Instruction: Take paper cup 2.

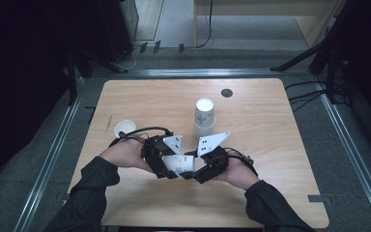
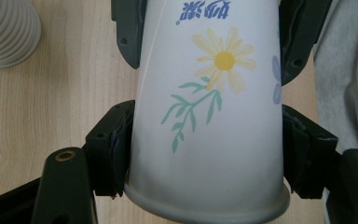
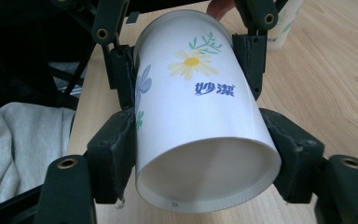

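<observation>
- Jaws of both grippers pinch the same flowered paper cup (image 1: 179, 164), one pair at each end, each closed only as far as the cup's wall allows.
- Left gripper (image 1: 160, 159) clamps the rim end (image 2: 205, 196); right gripper (image 1: 211, 164) clamps the base end (image 3: 209, 182), so the cup lies sideways between them, seemingly just above the bench (image 1: 270, 145).
- Looks like a hand-over or a pulling-apart of nested cups; I can't tell which.
- Beyond the jaws stand a cup stack (image 1: 204, 118) and a small cup (image 1: 124, 128).
- Next, one pair must let go while the other keeps the cup steady without crushing it.
</observation>
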A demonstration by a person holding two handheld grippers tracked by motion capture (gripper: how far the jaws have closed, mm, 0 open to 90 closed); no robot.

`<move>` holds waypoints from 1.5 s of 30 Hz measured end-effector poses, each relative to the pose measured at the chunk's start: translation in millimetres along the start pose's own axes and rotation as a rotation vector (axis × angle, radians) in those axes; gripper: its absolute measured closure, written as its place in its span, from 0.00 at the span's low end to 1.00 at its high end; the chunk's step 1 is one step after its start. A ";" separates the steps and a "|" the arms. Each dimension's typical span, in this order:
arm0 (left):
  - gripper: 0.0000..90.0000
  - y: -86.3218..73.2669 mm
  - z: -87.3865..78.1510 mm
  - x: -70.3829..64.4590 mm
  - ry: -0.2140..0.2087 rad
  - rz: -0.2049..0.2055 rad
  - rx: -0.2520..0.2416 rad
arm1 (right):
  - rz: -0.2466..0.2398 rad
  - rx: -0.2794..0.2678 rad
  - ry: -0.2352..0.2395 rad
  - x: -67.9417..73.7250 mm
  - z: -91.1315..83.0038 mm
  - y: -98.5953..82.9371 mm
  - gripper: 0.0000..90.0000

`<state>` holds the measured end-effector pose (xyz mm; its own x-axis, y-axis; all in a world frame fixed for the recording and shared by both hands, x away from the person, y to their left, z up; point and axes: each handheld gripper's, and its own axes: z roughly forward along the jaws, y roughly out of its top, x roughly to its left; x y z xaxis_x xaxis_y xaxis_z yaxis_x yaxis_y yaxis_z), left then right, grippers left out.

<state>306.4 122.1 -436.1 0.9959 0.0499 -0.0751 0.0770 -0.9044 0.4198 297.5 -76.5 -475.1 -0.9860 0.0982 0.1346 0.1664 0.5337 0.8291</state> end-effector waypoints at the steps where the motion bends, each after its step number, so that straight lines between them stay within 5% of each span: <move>1: 0.32 -0.3 0.1 -0.2 0.002 0.002 -0.002 | -0.005 0.002 -0.002 0.3 -0.2 0.1 0.37; 7: 0.28 -1.7 -2.9 -0.2 0.003 0.004 -0.032 | -0.016 0.000 -0.004 1.6 -2.2 1.8 0.37; 13: 0.15 -7.8 -9.7 2.8 0.009 -0.038 -0.099 | -0.006 -0.026 -0.015 -0.7 -11.0 1.7 0.37; 27: 0.14 -34.0 -20.1 2.2 -0.009 -0.099 -0.287 | 0.031 -0.145 0.004 -6.1 -35.3 2.7 0.37; 37: 0.14 -46.4 -10.5 -3.9 -0.012 -0.162 -0.402 | 0.024 -0.162 0.018 -3.8 -37.6 3.8 0.37; 41: 0.14 -46.7 -7.7 -5.6 -0.007 -0.169 -0.408 | 0.024 -0.163 0.023 -3.9 -37.2 3.7 0.37; 45: 0.14 -46.1 -5.7 -4.8 -0.025 -0.178 -0.484 | 0.022 -0.157 0.036 -2.7 -35.2 3.6 0.37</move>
<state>298.3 166.0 -449.9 0.9643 0.1703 -0.2026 0.2644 -0.5829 0.7683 300.5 -104.5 -453.3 -0.9823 0.0769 0.1705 0.1871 0.3940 0.8999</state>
